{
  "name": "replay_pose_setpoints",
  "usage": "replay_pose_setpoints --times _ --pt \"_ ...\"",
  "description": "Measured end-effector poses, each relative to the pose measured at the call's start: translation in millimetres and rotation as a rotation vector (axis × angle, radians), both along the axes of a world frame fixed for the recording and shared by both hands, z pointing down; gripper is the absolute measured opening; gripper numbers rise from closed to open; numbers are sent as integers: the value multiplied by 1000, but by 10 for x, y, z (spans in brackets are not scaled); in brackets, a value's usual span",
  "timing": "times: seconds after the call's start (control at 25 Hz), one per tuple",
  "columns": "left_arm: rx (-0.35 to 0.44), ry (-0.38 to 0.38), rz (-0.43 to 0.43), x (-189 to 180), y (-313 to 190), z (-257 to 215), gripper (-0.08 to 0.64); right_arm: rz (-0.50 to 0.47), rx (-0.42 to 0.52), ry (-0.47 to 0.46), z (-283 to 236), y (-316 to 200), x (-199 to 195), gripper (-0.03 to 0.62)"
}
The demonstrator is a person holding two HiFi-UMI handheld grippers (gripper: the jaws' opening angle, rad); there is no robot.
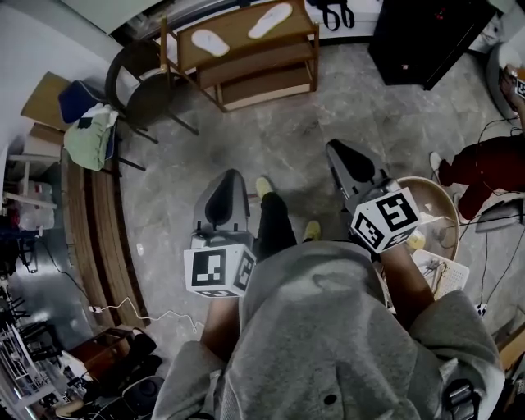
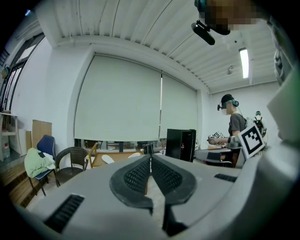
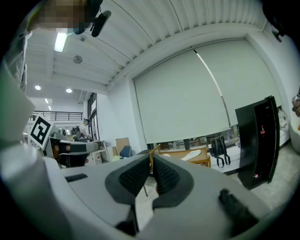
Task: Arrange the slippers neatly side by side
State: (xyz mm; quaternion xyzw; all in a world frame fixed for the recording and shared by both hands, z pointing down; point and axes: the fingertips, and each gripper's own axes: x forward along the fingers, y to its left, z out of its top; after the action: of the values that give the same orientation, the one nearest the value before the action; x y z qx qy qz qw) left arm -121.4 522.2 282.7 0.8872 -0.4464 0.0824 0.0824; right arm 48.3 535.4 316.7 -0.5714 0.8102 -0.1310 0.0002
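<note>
Head view: two white slippers lie on the top shelf of a wooden rack (image 1: pixel 261 67), well apart from the person across the floor.
- First slipper (image 1: pixel 210 43): long axis slants from upper left to lower right of frame.
- Second slipper (image 1: pixel 270 20): long axis slants from lower left to upper right. The pair splay apart and do not touch. Toe ends cannot be told.
- Left gripper (image 1: pixel 233 175): jaws closed together, nothing held.
- Right gripper (image 1: pixel 335 148): likewise closed, empty. Both point toward the rack.
- Wicker chair (image 1: pixel 141 80): just beside the rack's left end.
</note>
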Motion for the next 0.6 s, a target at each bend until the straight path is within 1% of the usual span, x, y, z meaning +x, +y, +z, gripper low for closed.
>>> replay_pose_setpoints --times 0.16,0.44,0.6 --pt "3 -10 -10 18 -174 5 20 -11 4 7 -10 -167 -8 37" --pt "-4 14 6 43 -595 -40 20 -13 -4 30 -92 -575 -1 37" --pt "-7 16 13 96 -940 -23 20 -16 -9 36 -73 -931 43 37"
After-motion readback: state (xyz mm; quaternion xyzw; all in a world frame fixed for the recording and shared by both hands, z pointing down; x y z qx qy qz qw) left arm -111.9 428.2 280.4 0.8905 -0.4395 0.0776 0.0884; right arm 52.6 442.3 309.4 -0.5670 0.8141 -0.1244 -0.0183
